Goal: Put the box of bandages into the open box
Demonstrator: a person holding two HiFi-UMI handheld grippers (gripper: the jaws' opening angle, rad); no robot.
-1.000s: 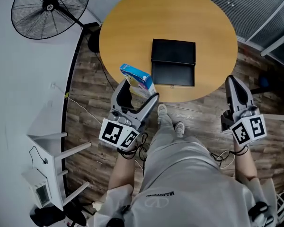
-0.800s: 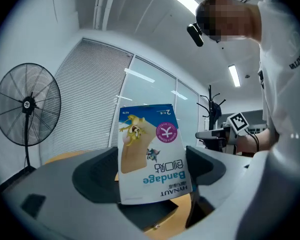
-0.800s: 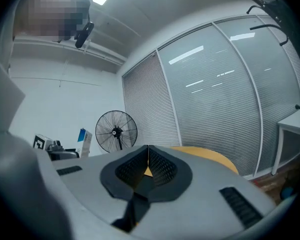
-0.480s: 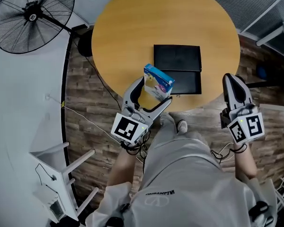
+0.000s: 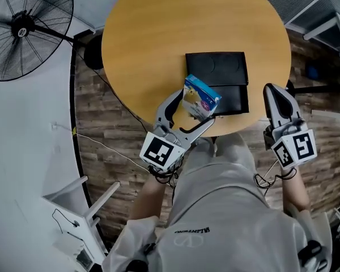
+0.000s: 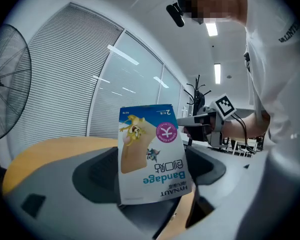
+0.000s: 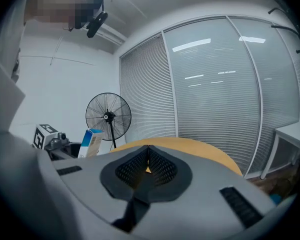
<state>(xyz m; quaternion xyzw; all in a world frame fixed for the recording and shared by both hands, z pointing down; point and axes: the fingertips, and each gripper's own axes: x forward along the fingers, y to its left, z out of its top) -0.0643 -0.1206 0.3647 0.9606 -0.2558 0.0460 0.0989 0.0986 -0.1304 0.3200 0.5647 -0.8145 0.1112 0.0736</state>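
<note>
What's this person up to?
A person holds a gripper in each hand. The left gripper is clamped on a box of bandages, held up by the near left edge of the open black box on the round table, not yet inside. The right gripper is shut and empty, off to the side.

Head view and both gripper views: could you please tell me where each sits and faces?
Head view: on the person's head, looking steeply down at the table and open box; torso, left gripper and right gripper show.
Left gripper view: on the left gripper, looking along its jaws at the gripped bandage box; the shirt shows.
Right gripper view: on the right gripper, over shut jaws toward the fan.
Shared: both gripper views show the bandage box.
</note>
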